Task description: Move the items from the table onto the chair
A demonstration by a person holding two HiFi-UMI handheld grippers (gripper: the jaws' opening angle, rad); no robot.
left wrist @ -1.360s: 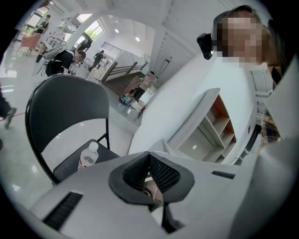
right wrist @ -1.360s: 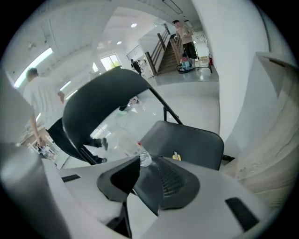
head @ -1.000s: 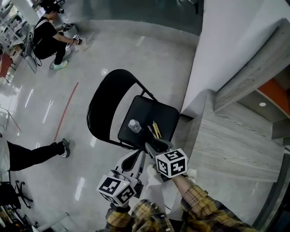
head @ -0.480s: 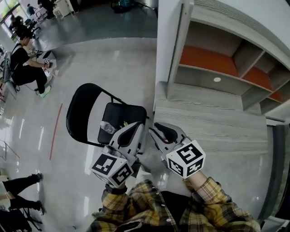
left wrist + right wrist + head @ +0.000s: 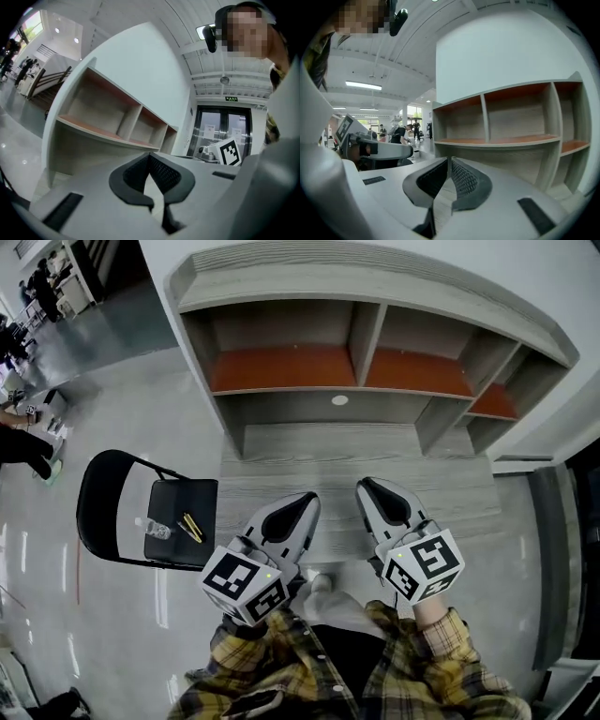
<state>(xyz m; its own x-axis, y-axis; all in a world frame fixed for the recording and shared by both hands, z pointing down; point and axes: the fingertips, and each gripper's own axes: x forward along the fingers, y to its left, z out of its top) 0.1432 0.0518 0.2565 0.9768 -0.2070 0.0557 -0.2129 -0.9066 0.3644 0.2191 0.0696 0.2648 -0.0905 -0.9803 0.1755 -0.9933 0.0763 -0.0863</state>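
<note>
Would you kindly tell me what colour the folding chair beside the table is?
Black, frame and seat; the chair shows best in the head view.

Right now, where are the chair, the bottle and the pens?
chair (image 5: 194,497): head view, a bare part of the black seat.
bottle (image 5: 154,529): head view, the middle of its clear body.
pens (image 5: 191,527): head view, the middle of the yellow shaft.

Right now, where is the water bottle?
In the head view the bottle lies on the seat of the black chair at the left, next to the yellow pencils, left of the wooden table.
</note>
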